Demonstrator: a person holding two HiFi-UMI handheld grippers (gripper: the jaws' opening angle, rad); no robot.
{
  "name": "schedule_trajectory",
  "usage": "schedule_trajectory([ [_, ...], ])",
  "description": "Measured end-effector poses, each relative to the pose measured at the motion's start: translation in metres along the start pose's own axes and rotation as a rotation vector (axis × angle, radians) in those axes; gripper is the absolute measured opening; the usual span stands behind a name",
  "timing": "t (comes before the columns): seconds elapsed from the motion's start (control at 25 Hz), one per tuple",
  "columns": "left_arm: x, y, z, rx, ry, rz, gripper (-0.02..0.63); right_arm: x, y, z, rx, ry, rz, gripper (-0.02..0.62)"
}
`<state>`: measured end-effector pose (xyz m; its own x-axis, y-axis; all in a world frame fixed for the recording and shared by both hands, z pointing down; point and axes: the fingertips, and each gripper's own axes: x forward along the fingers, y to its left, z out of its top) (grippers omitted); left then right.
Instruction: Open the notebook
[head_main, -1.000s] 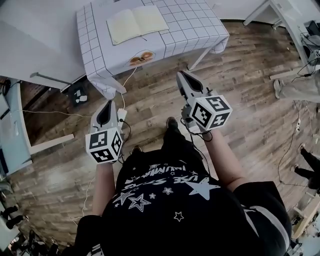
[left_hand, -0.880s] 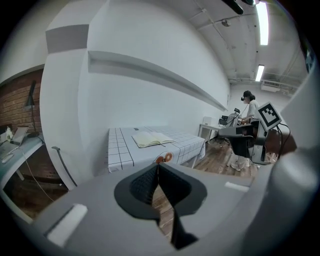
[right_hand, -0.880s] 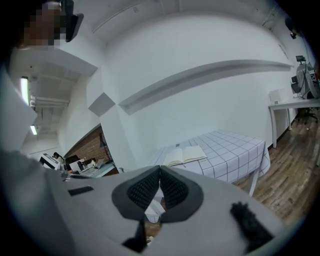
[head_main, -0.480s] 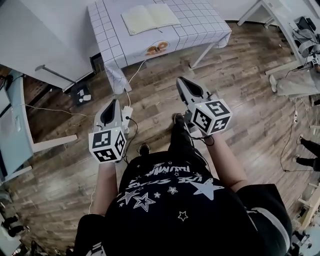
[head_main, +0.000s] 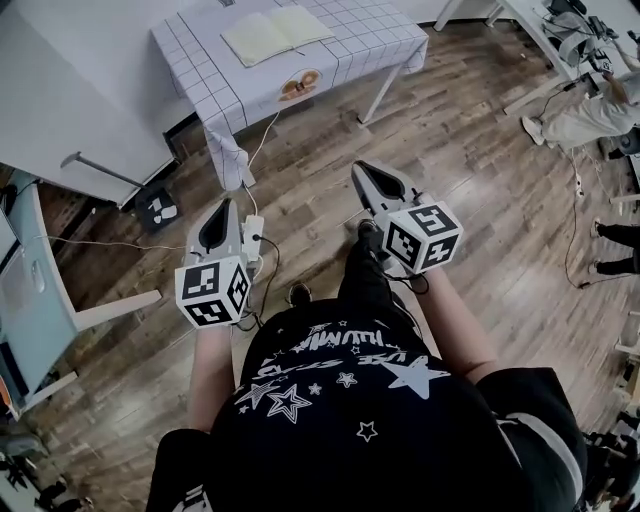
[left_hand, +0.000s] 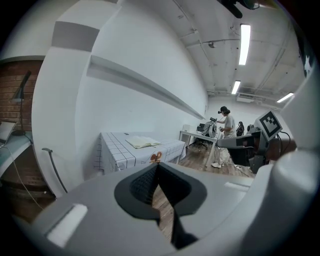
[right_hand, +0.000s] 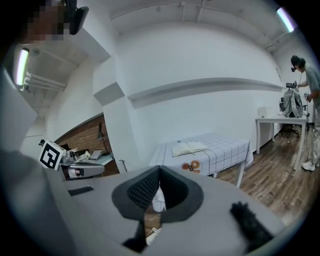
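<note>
— Grippers?
— Left gripper (head_main: 221, 208), right gripper (head_main: 365, 172): jaws pressed together, both empty.
— Notebook?
— Notebook (head_main: 277, 33) lies open on the table (head_main: 380, 50), well ahead, between my grippers; spread runs crosswise. Neither clearly nearer.

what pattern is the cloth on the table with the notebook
The tablecloth is white with a thin dark grid, clearest in the head view.

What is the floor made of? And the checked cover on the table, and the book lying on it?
Floor: looks like wood planks or wood-look laminate, with brown grain, long board seams and a slight sheen.
Table cover: seems to be soft cloth, white with a thin dark grid. It hangs in folds at the corner.
Notebook: paper, with matte cream pages lying open. Its cover does not show.
</note>
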<state>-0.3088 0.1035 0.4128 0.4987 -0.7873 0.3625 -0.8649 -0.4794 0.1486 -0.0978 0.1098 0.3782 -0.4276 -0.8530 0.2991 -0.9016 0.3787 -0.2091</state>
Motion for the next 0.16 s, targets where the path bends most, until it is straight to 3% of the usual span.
schedule_trajectory([
  [0.16,-0.023,-0.023,-0.015,0.006,-0.017,-0.029,0.011,-0.036,0.011,-0.016,-0.009,-0.013,-0.018,0.015],
])
